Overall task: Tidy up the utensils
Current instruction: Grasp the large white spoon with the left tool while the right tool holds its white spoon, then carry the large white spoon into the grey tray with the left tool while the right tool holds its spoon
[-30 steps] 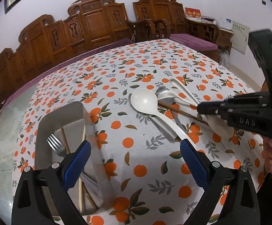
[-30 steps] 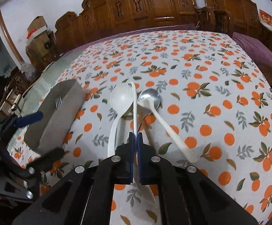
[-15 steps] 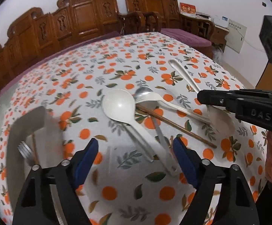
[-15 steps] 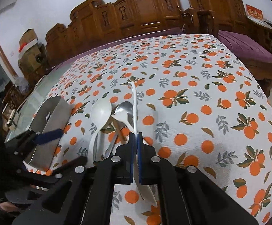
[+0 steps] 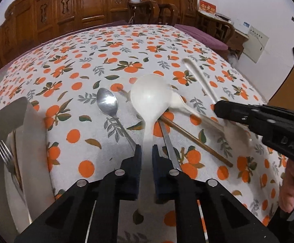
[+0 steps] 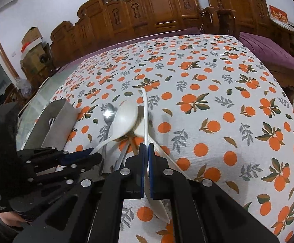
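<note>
The table, under an orange-print tablecloth (image 5: 126,46), fills both views ahead of the grippers. To the left gripper's left sits a grey metal utensil tray (image 5: 31,139) with a fork (image 5: 5,156) inside, probably the sorting destination. The left gripper (image 5: 146,151) has its jaws nearly closed on the handle of a large white ladle spoon (image 5: 150,97), bowl pointing forward, seemingly raised above the pile. The right gripper (image 6: 146,151) is clamped on a slim white spoon (image 6: 146,111), handle forward, bowl behind the fingers. A metal spoon (image 5: 107,103) and a wooden chopstick (image 5: 197,141) lie just ahead, unsorted.
</note>
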Tool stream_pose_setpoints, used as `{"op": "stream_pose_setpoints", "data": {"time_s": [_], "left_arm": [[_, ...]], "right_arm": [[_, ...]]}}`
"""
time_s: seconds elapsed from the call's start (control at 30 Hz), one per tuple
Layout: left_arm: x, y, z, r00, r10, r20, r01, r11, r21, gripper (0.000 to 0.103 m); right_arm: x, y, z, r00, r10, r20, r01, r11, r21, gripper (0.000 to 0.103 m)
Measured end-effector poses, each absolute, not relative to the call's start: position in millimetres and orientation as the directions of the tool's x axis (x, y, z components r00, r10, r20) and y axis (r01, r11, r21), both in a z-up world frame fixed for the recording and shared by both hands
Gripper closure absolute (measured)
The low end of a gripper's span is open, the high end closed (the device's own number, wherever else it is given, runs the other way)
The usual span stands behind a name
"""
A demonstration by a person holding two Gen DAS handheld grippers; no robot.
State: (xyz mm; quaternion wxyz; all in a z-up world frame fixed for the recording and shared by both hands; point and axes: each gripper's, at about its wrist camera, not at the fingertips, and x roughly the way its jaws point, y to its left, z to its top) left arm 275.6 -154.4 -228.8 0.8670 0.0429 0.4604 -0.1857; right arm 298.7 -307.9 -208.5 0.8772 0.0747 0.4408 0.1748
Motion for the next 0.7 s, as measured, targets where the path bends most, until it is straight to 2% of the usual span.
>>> {"op": "stream_pose_setpoints", "data": {"time_s": [0.7], "left_arm": [[241.5, -105.1, -165.3, 0.630, -0.205, -0.749, 0.308, 0.951, -0.001, 0.094]], "right_arm": [[284.9, -274.8, -194.6, 0.541, 0.432, -0.721, -0.328, 0.898, 0.293, 0.099]]}}
